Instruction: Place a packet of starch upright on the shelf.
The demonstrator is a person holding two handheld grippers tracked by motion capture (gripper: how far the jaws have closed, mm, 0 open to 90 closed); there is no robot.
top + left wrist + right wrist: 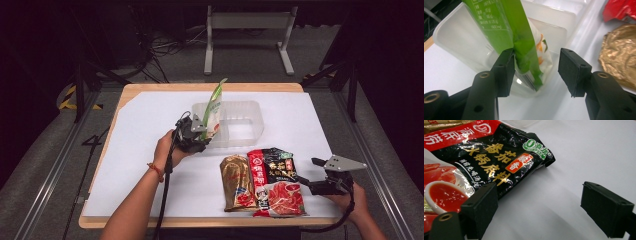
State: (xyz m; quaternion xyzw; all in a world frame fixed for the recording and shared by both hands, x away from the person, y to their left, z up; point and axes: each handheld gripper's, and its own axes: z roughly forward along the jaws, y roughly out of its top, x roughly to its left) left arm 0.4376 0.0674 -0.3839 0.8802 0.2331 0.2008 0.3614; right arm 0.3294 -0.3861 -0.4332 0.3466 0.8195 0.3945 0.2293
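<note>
Now the big white table [150, 165] holds everything. On it sits a clear plastic bin [245, 122] with parts inside, toward the far side. Near the front edge lie a black and red sauce pack [276, 182] and, touching it on its left, a gold pack [238, 182].

A green and white pack [214, 107] stands almost upright in the left end of the bin, leaning a bit. Its bottom looks to be down inside the bin. The left gripper [196, 134] is right at it. In the left gripper view the jaws are apart: one pad touches the side of the green and white pack [524, 45], and the other pad is off to the side, not touching.

I think the job now is letting the pack go in the bin. To do it well, pull the left gripper straight back and slow, so the pad does not drag the pack and tip it out. Keep clear of the bin wall too.

The right gripper [320, 175] waits, jaws wide apart, just beside the right edge of the black and red sauce pack [499, 162], holding nothing. It looks ready to grab that pack by its edge.
</note>
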